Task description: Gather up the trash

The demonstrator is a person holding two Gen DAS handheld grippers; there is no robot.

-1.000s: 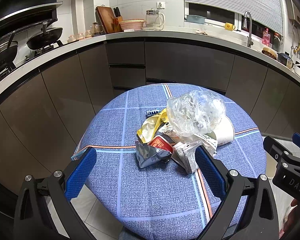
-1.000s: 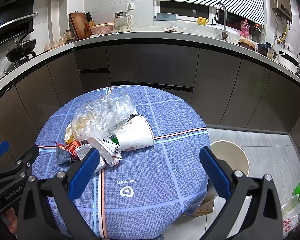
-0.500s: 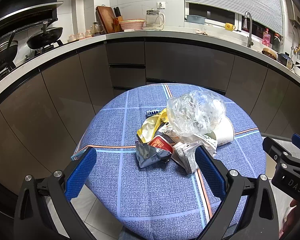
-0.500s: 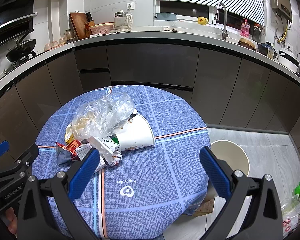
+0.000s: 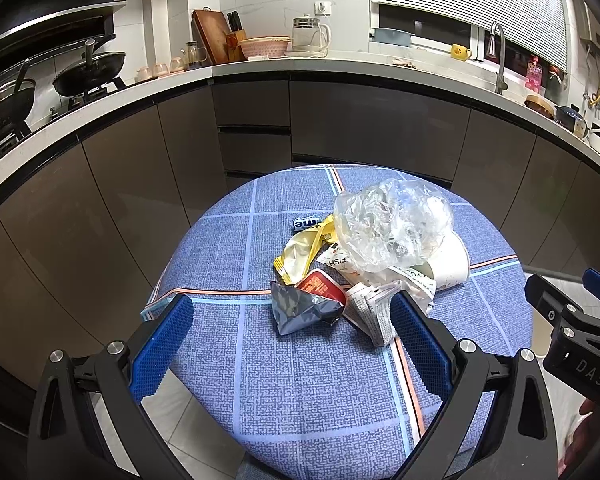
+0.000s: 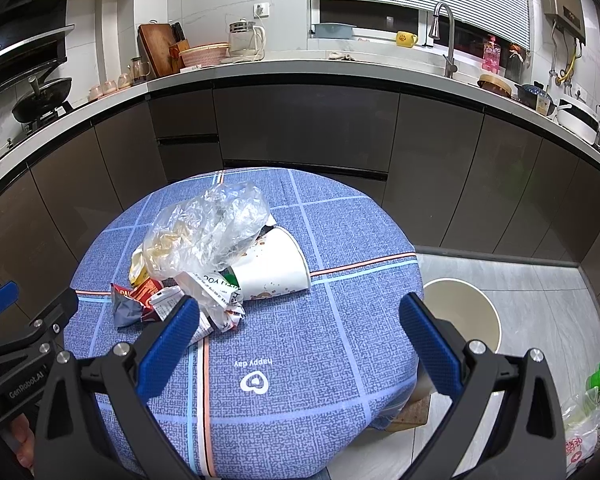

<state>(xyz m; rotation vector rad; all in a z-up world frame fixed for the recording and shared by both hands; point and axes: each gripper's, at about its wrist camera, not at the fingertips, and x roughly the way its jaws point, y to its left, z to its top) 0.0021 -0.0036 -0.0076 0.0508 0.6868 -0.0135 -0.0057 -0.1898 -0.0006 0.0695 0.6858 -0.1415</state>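
Observation:
A pile of trash lies on the round table with a blue checked cloth (image 5: 300,380). It holds a crumpled clear plastic bag (image 5: 392,226), a tipped white paper cup (image 5: 452,268), a yellow wrapper (image 5: 300,254), a red packet (image 5: 320,285), a silver foil wrapper (image 5: 300,308) and crumpled printed paper (image 5: 374,308). My left gripper (image 5: 290,342) is open and empty, hovering just short of the pile. My right gripper (image 6: 300,334) is open and empty over the cloth (image 6: 300,380), right of the bag (image 6: 212,232) and the cup (image 6: 272,268).
A beige waste bin (image 6: 460,312) stands on the floor right of the table. Dark kitchen cabinets (image 5: 340,128) curve behind it under a white counter. A small blue wrapper (image 5: 306,222) lies behind the pile. A bag of rubbish (image 6: 584,428) sits at the far right.

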